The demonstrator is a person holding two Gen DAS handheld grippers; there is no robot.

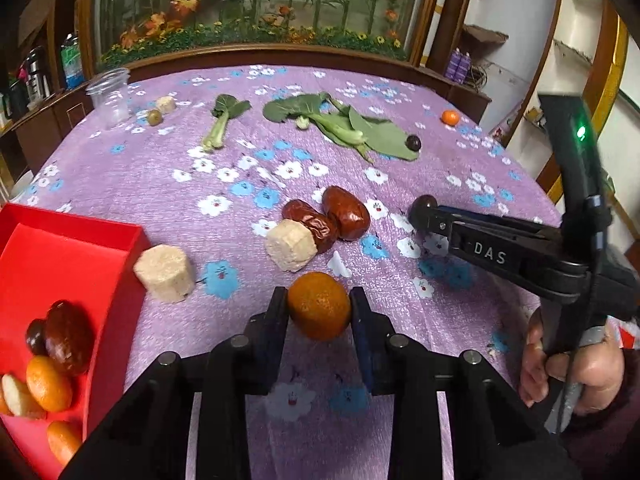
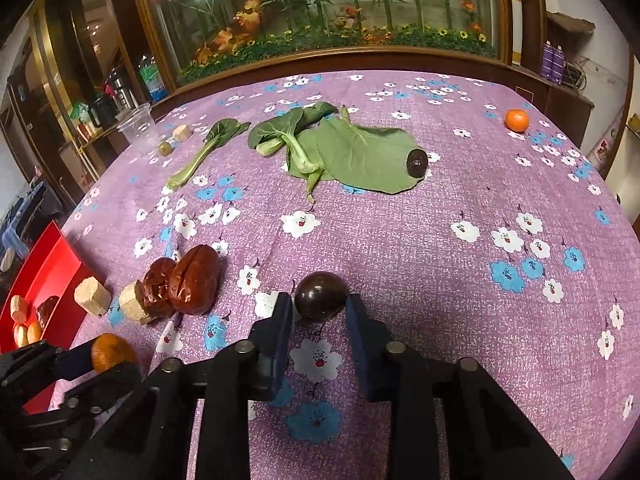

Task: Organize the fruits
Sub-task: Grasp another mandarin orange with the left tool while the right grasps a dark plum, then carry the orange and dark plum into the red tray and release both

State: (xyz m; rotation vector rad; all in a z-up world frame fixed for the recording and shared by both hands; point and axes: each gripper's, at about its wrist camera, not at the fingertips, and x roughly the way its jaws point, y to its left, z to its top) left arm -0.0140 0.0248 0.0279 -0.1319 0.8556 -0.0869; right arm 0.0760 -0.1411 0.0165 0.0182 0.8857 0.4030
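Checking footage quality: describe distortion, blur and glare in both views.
Left wrist view: strong fisheye bend at the table edge, black corner vignette, right gripper slightly soft, bright window glare on the right. Right wrist view: same curvature, plum sharp, dim evenly lit cloth.

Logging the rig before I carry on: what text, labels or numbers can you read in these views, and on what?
"DAS": white letters on the side of the right gripper, seen from the left wrist view.
Green bottle label behind the table: printed, too blurred to read.
Purple cans on the right shelf: too small to read.
Nothing else legible.
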